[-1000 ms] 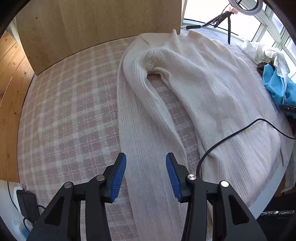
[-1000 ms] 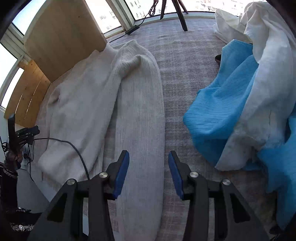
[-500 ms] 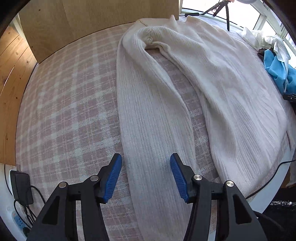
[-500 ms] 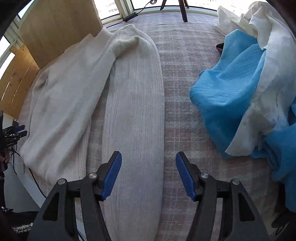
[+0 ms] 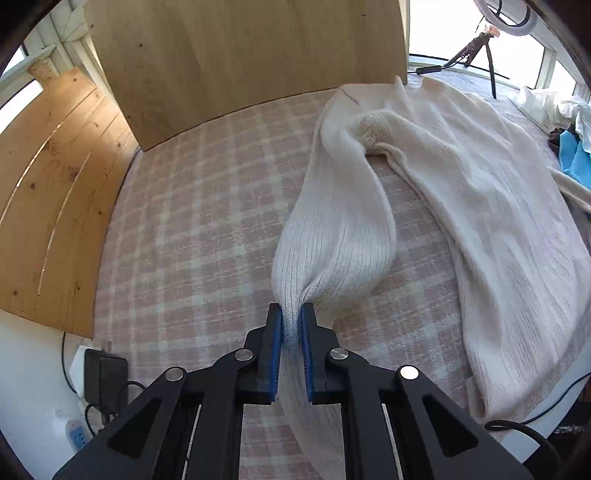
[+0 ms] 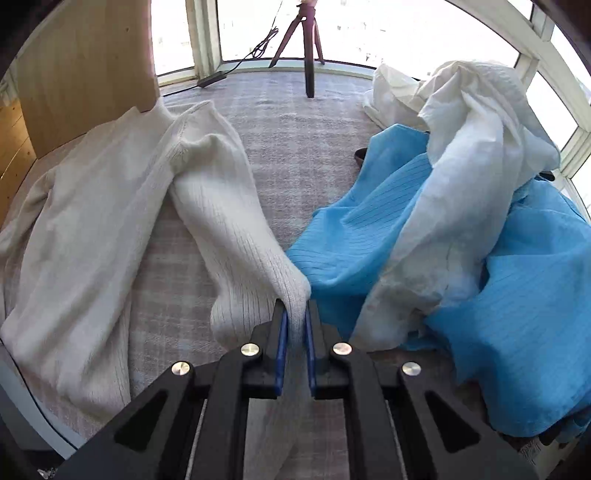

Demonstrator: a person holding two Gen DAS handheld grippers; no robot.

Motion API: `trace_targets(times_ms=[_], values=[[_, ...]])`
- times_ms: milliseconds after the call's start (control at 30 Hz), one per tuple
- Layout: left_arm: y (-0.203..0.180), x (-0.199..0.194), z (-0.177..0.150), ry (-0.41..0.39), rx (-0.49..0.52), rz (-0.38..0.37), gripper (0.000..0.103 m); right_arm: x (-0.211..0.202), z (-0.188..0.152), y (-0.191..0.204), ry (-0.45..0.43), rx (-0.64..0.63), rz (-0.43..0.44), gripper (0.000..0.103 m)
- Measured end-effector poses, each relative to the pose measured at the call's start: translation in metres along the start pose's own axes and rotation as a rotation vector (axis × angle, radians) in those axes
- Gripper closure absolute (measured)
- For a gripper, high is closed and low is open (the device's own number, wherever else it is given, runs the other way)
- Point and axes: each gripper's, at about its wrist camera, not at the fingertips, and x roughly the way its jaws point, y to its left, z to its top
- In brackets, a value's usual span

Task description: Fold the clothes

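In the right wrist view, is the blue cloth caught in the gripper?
No, the right gripper pinches the white sweater's sleeve; the blue cloth lies beside it.

Home sunroom: plaid bedspread (image 5: 192, 229), clothes pile (image 6: 461, 229), windows (image 6: 369, 33).

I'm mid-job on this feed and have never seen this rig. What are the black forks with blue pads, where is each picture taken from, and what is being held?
Each black fork is a hand-held gripper that a person carries; there is no robot arm. A fisheye camera on each looks along its jaws. One picture is from the left gripper, the other from the right gripper. A cream ribbed knit sweater lies spread on a pink checked cloth-covered surface. Each gripper's jaws are closed on one of its sleeves: left sleeve, right sleeve. A crumpled blue garment and white cloth lie beside it.
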Motion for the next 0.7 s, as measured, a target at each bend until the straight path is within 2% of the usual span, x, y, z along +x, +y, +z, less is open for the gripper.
trace_targets(times_ms=[33, 67, 133, 167, 200, 233, 267, 300, 400, 433, 633, 667, 700], values=[[0.013, 0.002, 0.001, 0.019, -0.019, 0.044, 0.089, -0.008, 0.002, -0.005, -0.014, 0.013, -0.009, 0.088], [0.023, 0.002, 0.001, 0.028, -0.038, 0.032, 0.089, -0.016, 0.004, -0.009, -0.027, 0.027, -0.017, 0.088], [0.027, -0.009, -0.009, -0.005, -0.06, -0.088, 0.088, -0.032, 0.007, -0.019, -0.055, 0.053, -0.034, 0.081], [0.024, -0.015, -0.015, -0.012, -0.052, -0.167, 0.086, -0.035, 0.006, -0.019, -0.061, 0.055, -0.032, 0.071], [0.003, -0.014, -0.019, -0.007, -0.029, -0.256, 0.08, -0.03, 0.001, -0.01, -0.053, 0.036, -0.01, 0.063], [-0.014, -0.018, -0.023, 0.0, -0.005, -0.32, 0.076, -0.025, -0.004, 0.0, -0.044, 0.016, 0.013, 0.048], [-0.027, -0.025, -0.029, 0.007, 0.02, -0.37, 0.065, -0.02, -0.009, 0.009, -0.036, -0.004, 0.036, 0.045], [-0.04, -0.032, -0.036, 0.015, 0.046, -0.419, 0.058, -0.015, -0.014, 0.018, -0.028, -0.024, 0.058, 0.045], [-0.081, -0.041, -0.055, 0.039, 0.111, -0.579, 0.056, 0.0, -0.03, 0.046, -0.002, -0.084, 0.126, 0.045], [-0.093, -0.043, -0.058, 0.042, 0.13, -0.608, 0.055, 0.005, -0.035, 0.056, 0.006, -0.103, 0.149, 0.045], [-0.137, -0.027, -0.058, 0.079, 0.19, -0.662, 0.054, 0.035, -0.067, 0.111, 0.057, -0.222, 0.284, 0.045], [-0.141, -0.023, -0.057, 0.086, 0.191, -0.664, 0.06, 0.038, -0.07, 0.118, 0.062, -0.231, 0.307, 0.059], [-0.144, -0.019, -0.056, 0.1, 0.187, -0.671, 0.088, 0.037, -0.068, 0.118, 0.061, -0.217, 0.33, 0.075]])
